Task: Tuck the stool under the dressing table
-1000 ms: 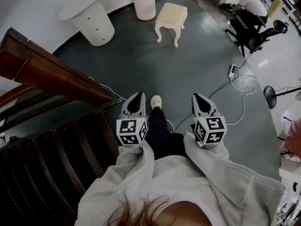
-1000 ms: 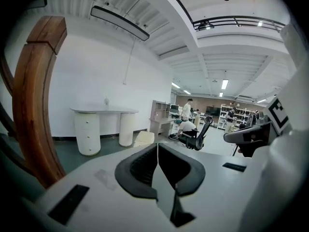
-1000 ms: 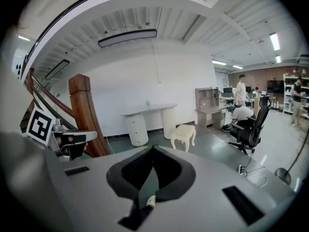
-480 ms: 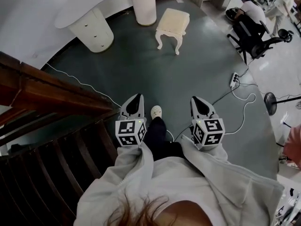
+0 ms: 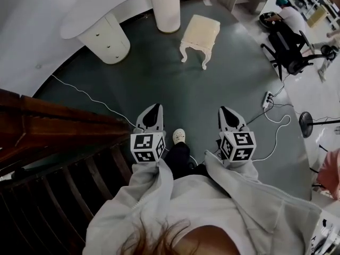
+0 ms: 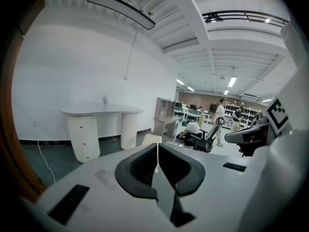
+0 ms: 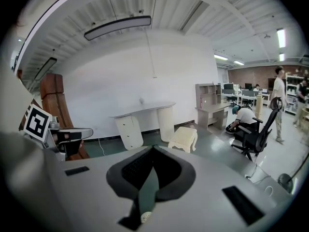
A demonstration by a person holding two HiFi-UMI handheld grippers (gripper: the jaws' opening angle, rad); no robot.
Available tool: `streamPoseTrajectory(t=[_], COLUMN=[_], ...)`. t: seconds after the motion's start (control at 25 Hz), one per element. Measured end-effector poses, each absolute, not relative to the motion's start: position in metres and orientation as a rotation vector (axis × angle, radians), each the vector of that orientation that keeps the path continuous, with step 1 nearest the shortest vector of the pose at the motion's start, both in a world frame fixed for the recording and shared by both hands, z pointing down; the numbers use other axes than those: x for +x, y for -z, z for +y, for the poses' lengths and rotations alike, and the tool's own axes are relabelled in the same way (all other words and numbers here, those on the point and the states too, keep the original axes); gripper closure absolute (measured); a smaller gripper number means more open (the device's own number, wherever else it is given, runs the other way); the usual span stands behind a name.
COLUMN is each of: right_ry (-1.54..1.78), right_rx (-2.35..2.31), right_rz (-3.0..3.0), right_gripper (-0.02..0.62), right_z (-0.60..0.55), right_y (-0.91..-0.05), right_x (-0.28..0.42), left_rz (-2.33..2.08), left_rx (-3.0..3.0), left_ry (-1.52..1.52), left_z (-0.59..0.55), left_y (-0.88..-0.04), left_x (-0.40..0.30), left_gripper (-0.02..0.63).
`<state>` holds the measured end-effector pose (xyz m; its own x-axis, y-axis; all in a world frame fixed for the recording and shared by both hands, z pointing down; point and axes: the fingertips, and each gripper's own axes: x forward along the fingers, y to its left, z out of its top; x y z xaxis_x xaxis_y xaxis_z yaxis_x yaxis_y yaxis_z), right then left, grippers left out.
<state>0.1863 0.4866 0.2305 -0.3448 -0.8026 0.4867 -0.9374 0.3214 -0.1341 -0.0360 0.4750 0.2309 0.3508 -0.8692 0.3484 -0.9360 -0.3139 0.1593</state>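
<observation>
Left tongs (image 5: 154, 108) and right tongs (image 5: 225, 111) are clenched, holding nothing. The cream stool (image 5: 201, 32) stands on the grey floor (image 5: 159, 78) near the white dressing table (image 5: 87, 16), well apart from both tongs.

Both tongs (image 5: 150, 114) (image 5: 227, 116) closed, empty.

Open-plan office/lab, desks (image 7: 216, 111) in rows, office chair (image 5: 291, 54), ceiling strip light (image 7: 117, 27), power strip (image 5: 269, 96) on floor

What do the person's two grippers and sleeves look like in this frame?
The left gripper and right gripper match: pale grey bodies, dark ribbed jaw pads, and each carries a white cube with black square markers. The sleeves are light grey fabric.
</observation>
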Motion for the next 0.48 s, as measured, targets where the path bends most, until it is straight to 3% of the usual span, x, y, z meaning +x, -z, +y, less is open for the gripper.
streamPoseTrajectory(t=[0.48], right_ry=[-0.589], right_rx=[1.565], right_rz=[-2.238], right_gripper=[0.545], right_z=[0.42], right_y=[-0.237], right_x=[0.151], left_rz=[-1.547], left_rx=[2.292], left_ry=[-0.281], left_z=[0.409], left_y=[-0.238], left_x=[-0.069], left_gripper=[0.588])
